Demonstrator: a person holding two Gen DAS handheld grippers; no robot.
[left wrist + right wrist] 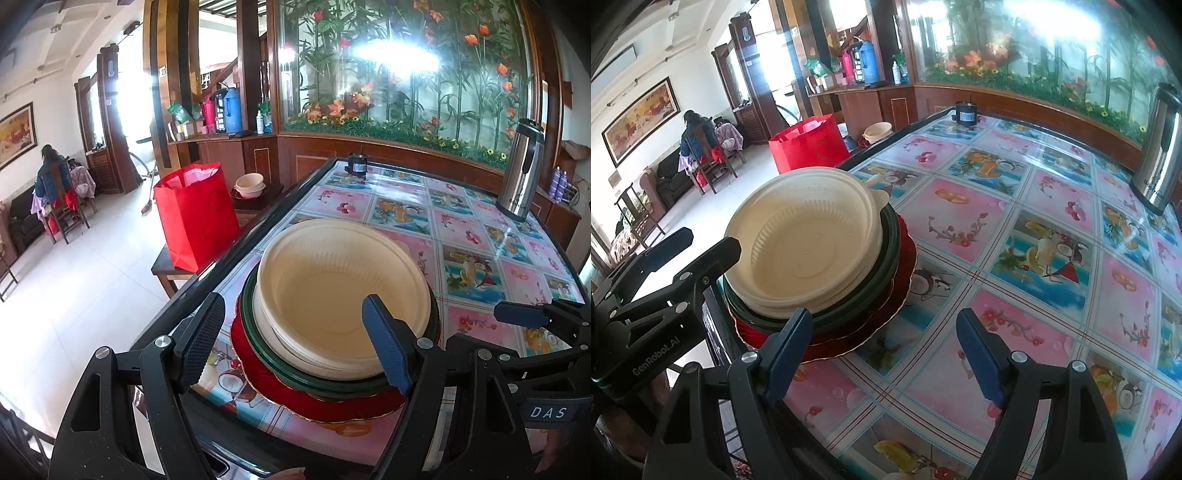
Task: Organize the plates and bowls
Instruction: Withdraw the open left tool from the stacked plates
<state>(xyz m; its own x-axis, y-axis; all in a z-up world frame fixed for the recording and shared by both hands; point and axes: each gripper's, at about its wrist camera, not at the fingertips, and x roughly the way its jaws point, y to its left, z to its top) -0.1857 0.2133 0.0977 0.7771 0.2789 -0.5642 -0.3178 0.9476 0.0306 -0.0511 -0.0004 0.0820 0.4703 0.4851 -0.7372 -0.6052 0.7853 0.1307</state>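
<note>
A stack stands near the table's left front edge: cream plastic bowls (343, 291) nested on a dark green plate (332, 384), on a red scalloped plate (332, 408). The stack also shows in the right wrist view, with the cream bowls (809, 243), the green plate (886, 254) and the red plate (905, 266). My left gripper (295, 343) is open, its jaws on either side of the stack's near rim, holding nothing. My right gripper (886, 354) is open and empty, just right of the stack above the tablecloth. It shows at the right of the left wrist view (524, 314).
The table (1015, 229) has a floral patterned cover and dark rim. A steel thermos (521, 173) stands at the far right, a small black device (356, 164) at the far edge. A red bag (195, 214) and more bowls (250, 184) sit on a side bench left.
</note>
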